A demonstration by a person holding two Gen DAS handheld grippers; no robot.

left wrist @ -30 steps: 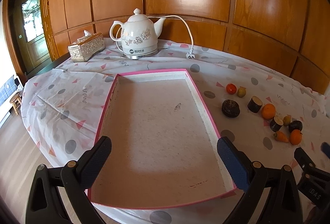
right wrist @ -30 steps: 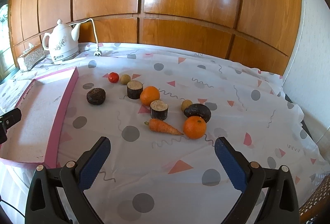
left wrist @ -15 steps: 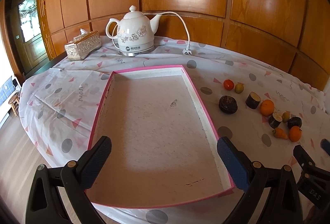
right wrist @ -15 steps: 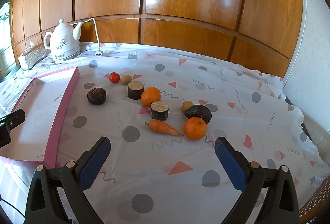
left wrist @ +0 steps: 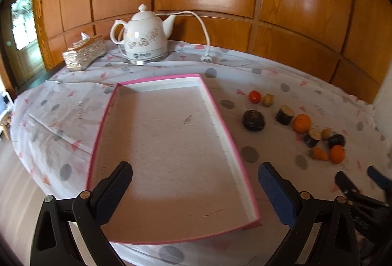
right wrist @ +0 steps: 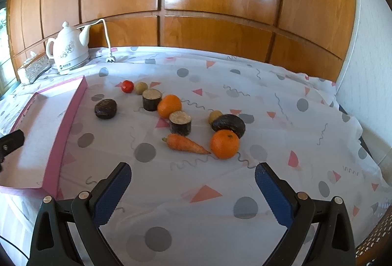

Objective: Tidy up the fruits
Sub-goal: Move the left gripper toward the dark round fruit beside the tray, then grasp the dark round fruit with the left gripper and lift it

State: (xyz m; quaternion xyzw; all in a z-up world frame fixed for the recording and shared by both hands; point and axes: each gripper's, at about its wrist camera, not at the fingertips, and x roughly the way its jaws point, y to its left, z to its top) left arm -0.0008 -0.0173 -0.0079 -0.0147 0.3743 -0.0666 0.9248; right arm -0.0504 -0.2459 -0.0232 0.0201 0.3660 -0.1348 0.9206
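Left gripper [left wrist: 194, 184] gapes over tray [left wrist: 221, 116]; right gripper [right wrist: 192, 184] likewise.

In the left wrist view, the right gripper [left wrist: 360, 180] is showing only as a dark finger and a blurred blue pad, cut off at the right edge. In the right wrist view, one black finger tip of the left gripper [right wrist: 11, 141] is poking in from the left edge, the rest lying out of frame. The pink tray [right wrist: 52, 155] is running off the left edge there. The tissue box [right wrist: 34, 68] is sitting partly behind the kettle [right wrist: 68, 51], its markings too small to read.
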